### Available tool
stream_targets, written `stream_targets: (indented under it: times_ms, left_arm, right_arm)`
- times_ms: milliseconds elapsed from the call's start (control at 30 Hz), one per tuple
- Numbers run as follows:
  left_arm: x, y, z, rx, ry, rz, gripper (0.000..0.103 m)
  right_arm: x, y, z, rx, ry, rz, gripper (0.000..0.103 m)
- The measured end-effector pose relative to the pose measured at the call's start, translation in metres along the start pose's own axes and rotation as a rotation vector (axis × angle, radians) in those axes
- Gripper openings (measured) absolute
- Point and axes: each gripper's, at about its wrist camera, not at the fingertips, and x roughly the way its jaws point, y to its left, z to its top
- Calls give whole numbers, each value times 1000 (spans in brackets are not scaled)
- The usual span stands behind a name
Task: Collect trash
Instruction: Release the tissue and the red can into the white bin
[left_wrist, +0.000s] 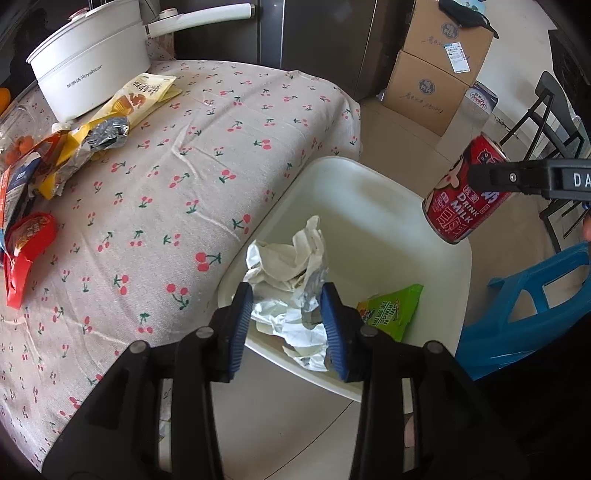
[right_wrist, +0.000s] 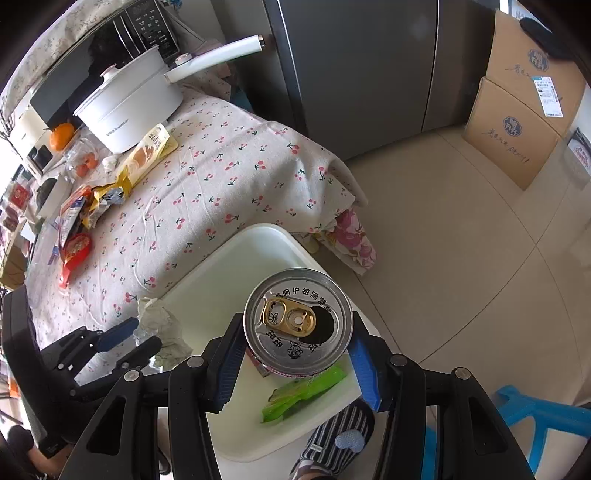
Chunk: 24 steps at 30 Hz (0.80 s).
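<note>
Trash collection beside a cherry-print cloth-covered surface (left_wrist: 207, 155), seen first from the left wrist: the left tongs (left_wrist: 287, 325) are clamped on a crumpled wad of white paper and foil (left_wrist: 291, 284), held above the white rectangular plastic bin (left_wrist: 388, 192), where a green snack packet (left_wrist: 393, 310) already lies. At right, the right tongs grip a red cylindrical milk-drink can (left_wrist: 463, 190), tilted, over the bin's far rim. More yellow, orange and red snack wrappers (left_wrist: 66, 155) lie on the surface near a white electric pot (left_wrist: 92, 66)

From the right wrist, the right tongs (right_wrist: 295, 354) are shut on the can's sides just below its silver lid, whose gold pull tab is bent over an open mouth. The can hangs over the bin, above the green packet. The left tongs (right_wrist: 127, 343) show at lower left with the paper wad

Judged from this, the opened can is likely light, stiff but dentable and smooth, best held across its mid-body; the wad is soft and weightless, easily pinched anywhere
</note>
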Motion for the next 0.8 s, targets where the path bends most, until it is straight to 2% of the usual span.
stream_targets:
  times_ms: [67,133,300,433,600,800]
  left_arm:
    - [-8,4,0,-6,-11,2,45]
    - [-16,9,0,-15,-22,-3,57]
    - [-37,24,-2,-48,-52,-6,60]
    - [-51,38,-6,-64,-70,33,66]
    - [-61,58,-15,-84,-74,98,70]
    - [-73,86,-28,-152,-65,127,74]
  right_arm:
    - [2,1,0,-2,8,1,54]
    - [5,4,-1,-9,18,-1,54]
    - [13,15,-3,-40,36,-4,54]
    - [27,25,-6,-66,77,-8,54]
    - [60,41,-15,-104,178,-21,54]
    - [108,50,-32,-144,339,-81,54]
